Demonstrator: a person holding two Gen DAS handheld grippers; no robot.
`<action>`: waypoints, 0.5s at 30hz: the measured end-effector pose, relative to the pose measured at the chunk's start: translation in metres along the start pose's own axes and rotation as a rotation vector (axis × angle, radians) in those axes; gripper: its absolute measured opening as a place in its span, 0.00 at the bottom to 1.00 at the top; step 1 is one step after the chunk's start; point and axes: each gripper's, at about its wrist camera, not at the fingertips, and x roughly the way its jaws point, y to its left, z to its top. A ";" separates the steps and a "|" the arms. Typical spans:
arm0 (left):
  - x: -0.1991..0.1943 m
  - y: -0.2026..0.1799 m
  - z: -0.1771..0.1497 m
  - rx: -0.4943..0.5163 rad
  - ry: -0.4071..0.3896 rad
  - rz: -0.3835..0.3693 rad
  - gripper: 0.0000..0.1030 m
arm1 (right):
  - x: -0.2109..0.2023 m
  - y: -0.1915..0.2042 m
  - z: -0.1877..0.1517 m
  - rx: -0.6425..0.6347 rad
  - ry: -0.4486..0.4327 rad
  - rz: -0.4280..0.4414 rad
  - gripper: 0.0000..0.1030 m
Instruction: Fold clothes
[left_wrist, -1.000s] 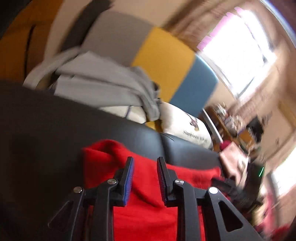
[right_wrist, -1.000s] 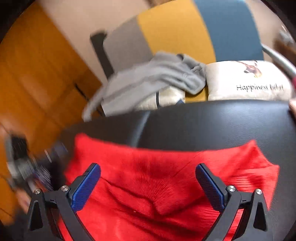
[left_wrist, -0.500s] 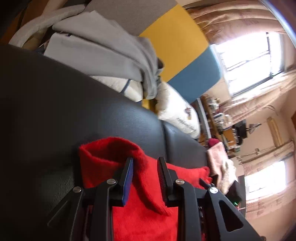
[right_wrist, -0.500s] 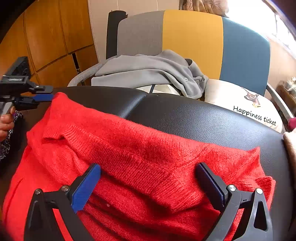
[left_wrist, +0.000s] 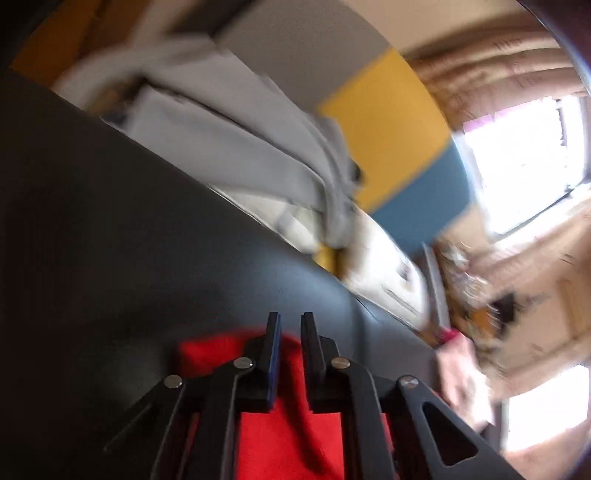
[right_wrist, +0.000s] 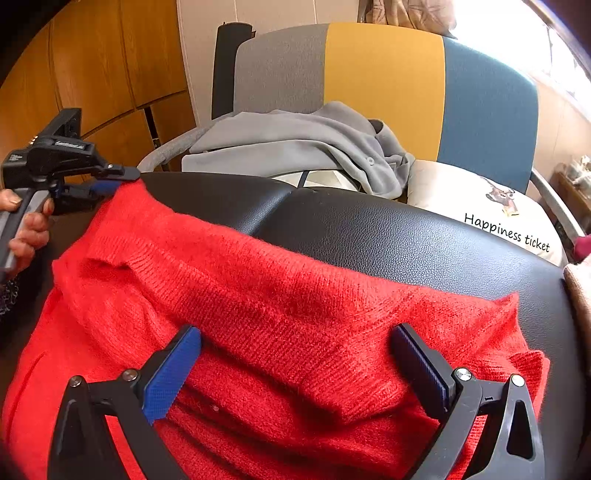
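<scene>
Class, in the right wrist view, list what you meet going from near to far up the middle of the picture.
Red sweater → black padded surface → grey garment → tricolour chair back.

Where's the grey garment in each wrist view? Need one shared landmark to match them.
Left wrist: the grey garment lies blurred in the upper left to centre, above the edge of the black cushion.
Right wrist: the grey garment sits sharp at upper centre, draped on the chair seat behind the black cushion.
Shared landmark: the chair back's yellow panel, just behind the garment.
</scene>
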 end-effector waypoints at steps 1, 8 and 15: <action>0.004 0.003 -0.003 0.014 0.006 0.050 0.02 | 0.000 0.000 0.000 0.001 -0.001 0.001 1.00; -0.032 0.007 -0.015 -0.006 -0.146 0.037 0.11 | 0.001 -0.001 0.001 0.010 -0.006 0.006 1.00; -0.055 -0.043 -0.016 0.108 -0.180 -0.068 0.18 | 0.002 0.000 0.001 0.005 -0.008 0.000 1.00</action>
